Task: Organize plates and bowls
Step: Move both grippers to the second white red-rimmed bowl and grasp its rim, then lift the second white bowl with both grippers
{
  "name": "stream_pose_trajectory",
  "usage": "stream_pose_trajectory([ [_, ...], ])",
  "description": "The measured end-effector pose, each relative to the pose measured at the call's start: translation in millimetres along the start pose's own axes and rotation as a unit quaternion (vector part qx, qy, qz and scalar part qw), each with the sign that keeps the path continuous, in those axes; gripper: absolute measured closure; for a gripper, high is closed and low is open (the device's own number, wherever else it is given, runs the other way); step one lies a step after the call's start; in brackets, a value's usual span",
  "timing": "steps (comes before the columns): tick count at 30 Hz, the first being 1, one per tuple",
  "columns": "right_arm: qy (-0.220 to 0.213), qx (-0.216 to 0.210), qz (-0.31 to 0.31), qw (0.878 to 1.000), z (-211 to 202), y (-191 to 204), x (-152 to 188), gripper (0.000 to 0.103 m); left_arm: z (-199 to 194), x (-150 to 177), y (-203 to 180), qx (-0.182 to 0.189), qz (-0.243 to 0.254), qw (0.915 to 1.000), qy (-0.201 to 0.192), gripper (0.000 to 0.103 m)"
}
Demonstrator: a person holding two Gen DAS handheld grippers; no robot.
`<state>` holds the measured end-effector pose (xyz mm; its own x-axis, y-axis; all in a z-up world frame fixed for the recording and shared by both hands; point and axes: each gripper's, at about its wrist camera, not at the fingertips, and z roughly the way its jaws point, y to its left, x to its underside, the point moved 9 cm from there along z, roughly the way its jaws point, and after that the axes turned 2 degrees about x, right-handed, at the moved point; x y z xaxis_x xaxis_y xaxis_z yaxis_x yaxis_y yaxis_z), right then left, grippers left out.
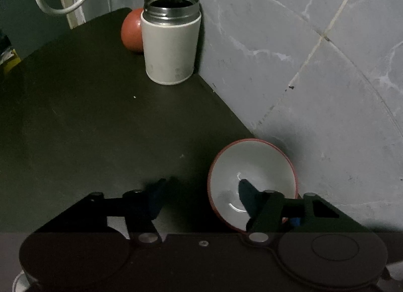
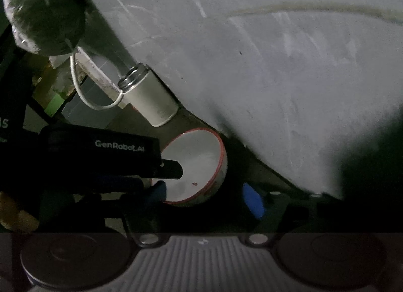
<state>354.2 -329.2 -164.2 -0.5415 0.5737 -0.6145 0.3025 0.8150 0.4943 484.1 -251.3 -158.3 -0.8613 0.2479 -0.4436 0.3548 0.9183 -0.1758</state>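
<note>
Left wrist view: left gripper [image 1: 201, 191] jaws apart, right finger inside red-rimmed white ceramic bowl [image 1: 252, 166] at black desk [image 1: 88, 115] edge. Right gripper [image 2: 206, 193] apart, farther.

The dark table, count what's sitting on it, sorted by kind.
Bowl with a red rim: 1
White canister, open top: 1
Round red thing, partly hidden behind the canister: 1
Total: 3

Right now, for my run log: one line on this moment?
left gripper: open, one finger in bowl | right gripper: open, near bowl | jar: upright on table
</note>
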Motion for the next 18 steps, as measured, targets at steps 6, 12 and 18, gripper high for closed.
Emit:
stream_pose_trajectory([
  [6,-0.008,-0.002,0.015,1.000,2,-1,-3,0.046,7,3,-2,0.008,-0.010,0.9999,0.009,0.064],
  [12,-0.006,0.000,0.028,1.000,9,0,-4,0.061,10,4,-3,0.016,-0.016,0.9997,0.010,0.082],
  [18,-0.005,0.006,0.033,0.999,13,-5,-2,0.069,11,4,-4,0.019,-0.021,0.9996,0.002,0.088],
])
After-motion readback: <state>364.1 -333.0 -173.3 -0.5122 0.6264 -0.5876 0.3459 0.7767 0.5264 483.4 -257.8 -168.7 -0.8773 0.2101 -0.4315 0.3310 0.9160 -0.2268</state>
